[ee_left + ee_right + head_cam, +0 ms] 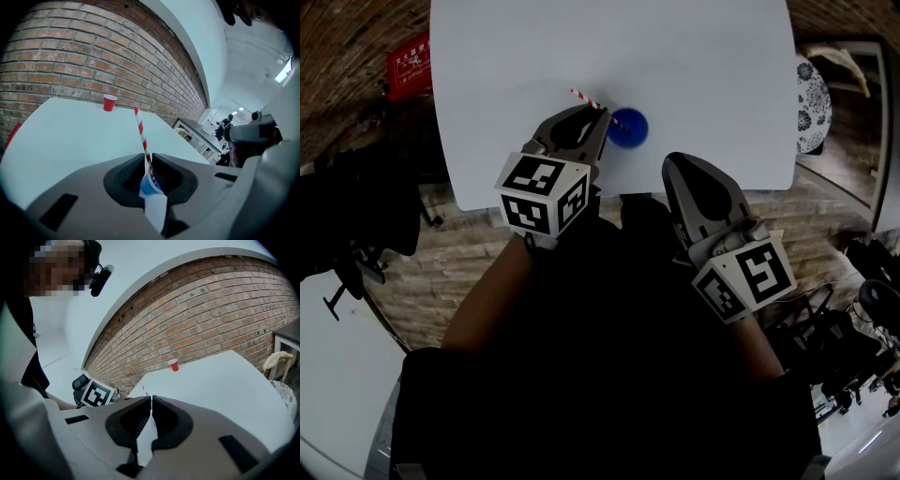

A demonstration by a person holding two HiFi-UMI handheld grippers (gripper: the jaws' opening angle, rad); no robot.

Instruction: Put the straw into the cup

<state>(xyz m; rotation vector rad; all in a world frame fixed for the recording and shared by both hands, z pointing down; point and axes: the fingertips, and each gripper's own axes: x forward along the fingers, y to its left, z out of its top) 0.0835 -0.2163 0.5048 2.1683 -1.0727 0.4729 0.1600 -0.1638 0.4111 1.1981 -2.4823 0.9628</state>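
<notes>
From my remote station: the left gripper (pixel 595 117) is clamped on a red-and-white striped straw (pixel 586 98), its dark ribbed jaws pinching the thin tube low down so that most of its length rises slanted above them. The straw's lower end sits at the rim of a small round blue cup (pixel 627 127), seen from above as a solid blue disc. I cannot tell whether the tip is inside it. The cup stands near the near edge of a smooth white table (pixel 694 75), just right of the left gripper. The tabletop beyond it is wide, bare and flat, leaving plenty of room to move. A red cup (pixel 109 101) stands well apart at the far edge, against a rough brick wall (pixel 70 56). The right gripper (pixel 673 161) hovers at the table's near edge, to the right of the blue cup, its grey moulded jaws drawn together with nothing between them. The left gripper's black-and-white marker cube (pixel 544 195) hangs over wood-plank floor (pixel 441 253), clear of the table.
</notes>
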